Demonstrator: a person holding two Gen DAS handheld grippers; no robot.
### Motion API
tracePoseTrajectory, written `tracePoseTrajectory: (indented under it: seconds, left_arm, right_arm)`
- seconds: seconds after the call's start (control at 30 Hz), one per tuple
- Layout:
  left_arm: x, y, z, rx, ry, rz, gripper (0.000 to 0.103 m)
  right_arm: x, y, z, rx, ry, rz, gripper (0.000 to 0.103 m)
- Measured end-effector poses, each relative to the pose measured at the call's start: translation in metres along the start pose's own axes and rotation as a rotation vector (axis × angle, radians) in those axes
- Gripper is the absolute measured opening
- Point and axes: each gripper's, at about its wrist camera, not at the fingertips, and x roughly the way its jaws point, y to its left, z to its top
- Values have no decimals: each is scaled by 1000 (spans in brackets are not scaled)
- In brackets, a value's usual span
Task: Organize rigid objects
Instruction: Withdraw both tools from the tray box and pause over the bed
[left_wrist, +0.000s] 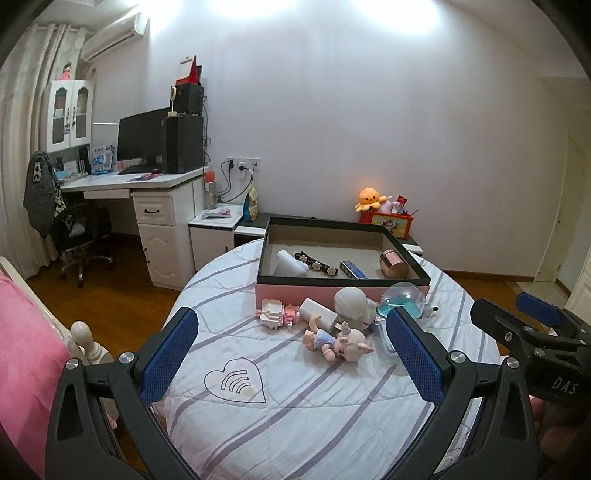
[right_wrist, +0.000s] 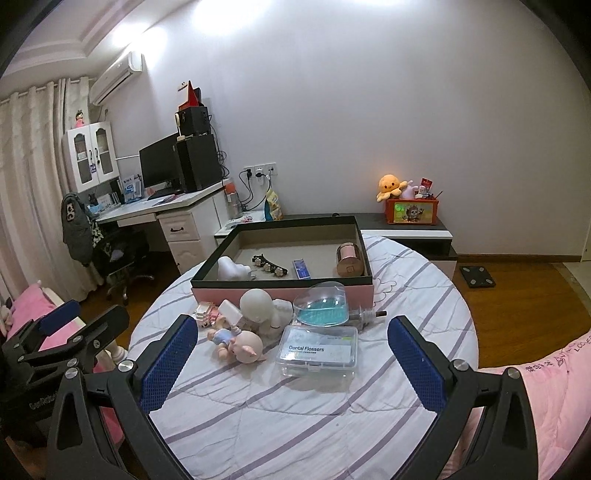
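Left view: your left gripper (left_wrist: 291, 354) hovers with fingers apart and empty, facing the doll (left_wrist: 338, 341) lying before the box (left_wrist: 343, 286).

Right view: your right gripper (right_wrist: 291, 363) is likewise spread, framing the flosser case (right_wrist: 317, 350) on the surface (right_wrist: 295, 417).

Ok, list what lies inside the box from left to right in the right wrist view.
White cloud-shaped piece → black flower hair clip → small blue box → rose-gold cylinder, all on the floor of the tray box.
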Motion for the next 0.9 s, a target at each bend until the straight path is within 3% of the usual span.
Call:
tracePoseTrajectory:
  seconds: [0.9]
  left_arm:
    - [2, 0, -5, -5, 11, -4, 103]
  right_arm:
    - [1, -1, -3, -1, 5, -11, 103]
